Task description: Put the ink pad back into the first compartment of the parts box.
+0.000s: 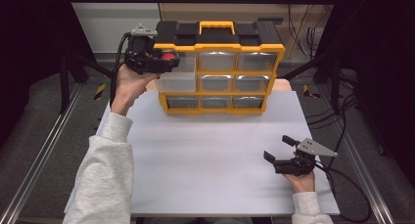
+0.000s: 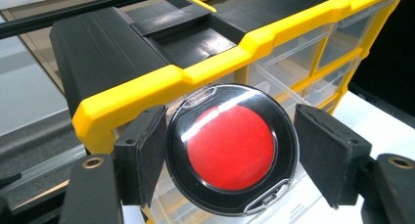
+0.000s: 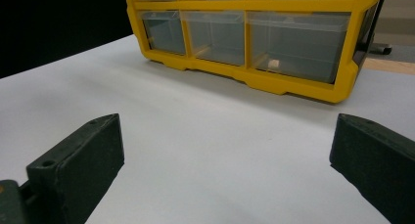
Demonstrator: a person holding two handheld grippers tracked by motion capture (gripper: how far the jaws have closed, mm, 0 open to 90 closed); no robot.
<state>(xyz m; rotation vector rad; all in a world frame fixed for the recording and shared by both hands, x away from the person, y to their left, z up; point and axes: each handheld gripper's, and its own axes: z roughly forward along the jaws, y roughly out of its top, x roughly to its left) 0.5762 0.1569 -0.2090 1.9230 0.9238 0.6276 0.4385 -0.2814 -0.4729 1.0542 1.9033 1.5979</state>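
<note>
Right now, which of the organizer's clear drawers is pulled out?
The middle-row drawer in the left column of the yellow organizer: its front juts past the frame, just below the left gripper holding the red-and-black disc. The others sit flush.

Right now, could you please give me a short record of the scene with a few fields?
held item: round black case with a red centre
left gripper: shut on the case, raised at the organizer's top-left corner
right gripper: open, nothing between its fingers, low over the table
organizer: yellow and black drawer organizer with clear drawers, at the far side
open drawer: middle row, left column, pulled out
surface: white table
</note>
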